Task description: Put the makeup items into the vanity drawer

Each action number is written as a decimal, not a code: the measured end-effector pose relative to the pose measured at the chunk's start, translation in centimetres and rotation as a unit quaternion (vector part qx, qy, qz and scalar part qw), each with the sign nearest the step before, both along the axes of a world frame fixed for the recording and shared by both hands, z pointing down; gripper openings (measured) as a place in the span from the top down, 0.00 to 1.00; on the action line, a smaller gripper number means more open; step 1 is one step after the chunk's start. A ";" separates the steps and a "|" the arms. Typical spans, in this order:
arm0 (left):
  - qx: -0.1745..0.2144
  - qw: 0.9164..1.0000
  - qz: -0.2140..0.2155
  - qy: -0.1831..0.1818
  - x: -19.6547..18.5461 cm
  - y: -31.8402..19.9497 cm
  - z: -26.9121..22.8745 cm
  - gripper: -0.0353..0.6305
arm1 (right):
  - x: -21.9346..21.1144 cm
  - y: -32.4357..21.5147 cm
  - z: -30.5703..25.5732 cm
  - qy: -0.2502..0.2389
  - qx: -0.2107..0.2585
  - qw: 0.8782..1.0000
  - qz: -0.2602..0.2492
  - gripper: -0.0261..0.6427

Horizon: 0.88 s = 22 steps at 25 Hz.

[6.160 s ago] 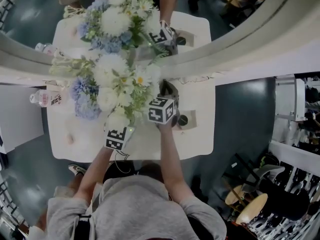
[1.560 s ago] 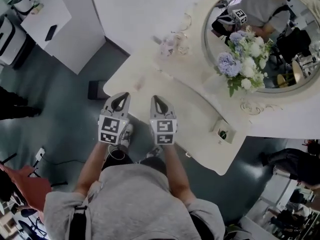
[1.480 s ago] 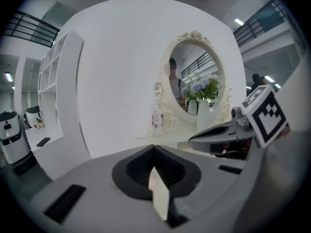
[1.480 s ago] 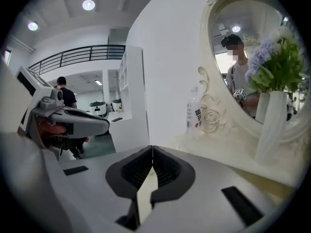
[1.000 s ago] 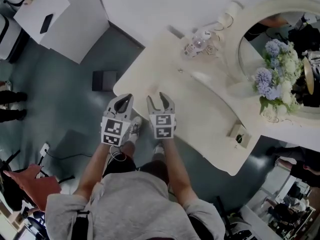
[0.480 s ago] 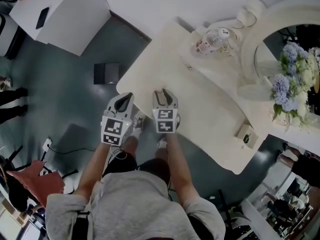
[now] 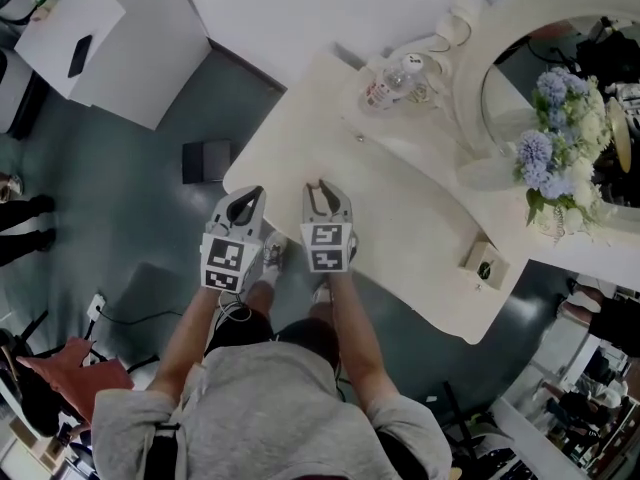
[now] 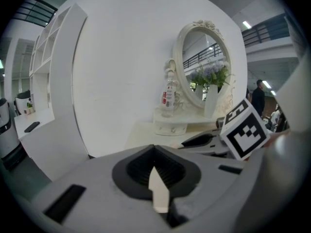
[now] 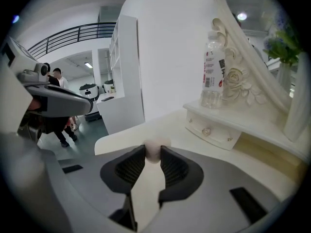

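Observation:
A small pale-pink round makeup puff (image 9: 153, 151) lies on the cream vanity top (image 9: 146, 127) near its front edge. My right gripper (image 9: 153, 154) has it between its jaw tips; the jaws are closing and both pads touch it. In the head view that right gripper (image 7: 322, 188) reaches over the vanity top's (image 7: 400, 218) front edge. My left gripper (image 7: 247, 196) hangs just left of it, off the table over the floor, shut and empty (image 8: 154, 168). The small vanity drawer (image 9: 210, 130) with a crystal knob stands closed under the raised shelf.
A water bottle (image 7: 385, 86) stands on the shelf beside the oval mirror (image 7: 560, 58). A vase of blue and white flowers (image 7: 555, 163) is at the right. A small tray with a dark item (image 7: 483, 265) sits near the right corner. A white cabinet (image 7: 100, 38) stands at the far left.
My right gripper's jaws have narrowed from wide apart to close together at the table's front edge. The left gripper has kept its place. The head view has swung slightly.

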<state>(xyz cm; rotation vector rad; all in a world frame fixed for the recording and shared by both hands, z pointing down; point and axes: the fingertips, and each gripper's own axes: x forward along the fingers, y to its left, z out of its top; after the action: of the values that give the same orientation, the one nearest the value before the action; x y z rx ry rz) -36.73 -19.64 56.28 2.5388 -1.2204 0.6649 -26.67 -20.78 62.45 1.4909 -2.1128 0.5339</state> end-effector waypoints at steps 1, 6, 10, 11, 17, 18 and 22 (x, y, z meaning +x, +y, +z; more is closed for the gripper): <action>0.005 1.000 0.005 0.002 0.6 -0.1 -0.6 0.94 | 0.6 0.1 -0.8 -0.001 0.007 1.000 0.006 0.80; 0.030 0.999 0.042 0.011 5.0 -0.1 -3.5 0.94 | 4.7 1.1 -5.1 -0.002 0.044 0.998 0.040 0.80; 0.044 0.996 0.075 0.020 9.5 0.8 -5.7 0.94 | 9.2 3.0 -7.9 0.001 0.065 0.995 0.074 0.80; 0.047 0.995 0.084 0.022 10.8 1.1 -6.2 0.94 | 10.4 3.5 -8.5 0.001 0.069 0.994 0.083 0.81; 0.064 0.982 0.173 0.037 19.8 2.5 -8.2 0.94 | 19.2 7.1 -11.3 0.012 0.098 0.980 0.174 0.81; 0.066 0.980 0.186 0.039 21.2 3.0 -8.5 0.94 | 20.6 7.8 -11.6 0.014 0.099 0.977 0.187 0.81; 0.069 0.969 0.233 0.045 26.6 5.4 -9.2 0.94 | 25.7 11.3 -12.4 0.020 0.106 0.965 0.237 0.81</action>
<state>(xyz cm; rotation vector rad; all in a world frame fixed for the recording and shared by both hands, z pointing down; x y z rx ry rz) -10.15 -14.24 47.07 2.9668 -0.6585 0.5631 -0.98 -9.51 50.09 2.1322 -1.8217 0.4448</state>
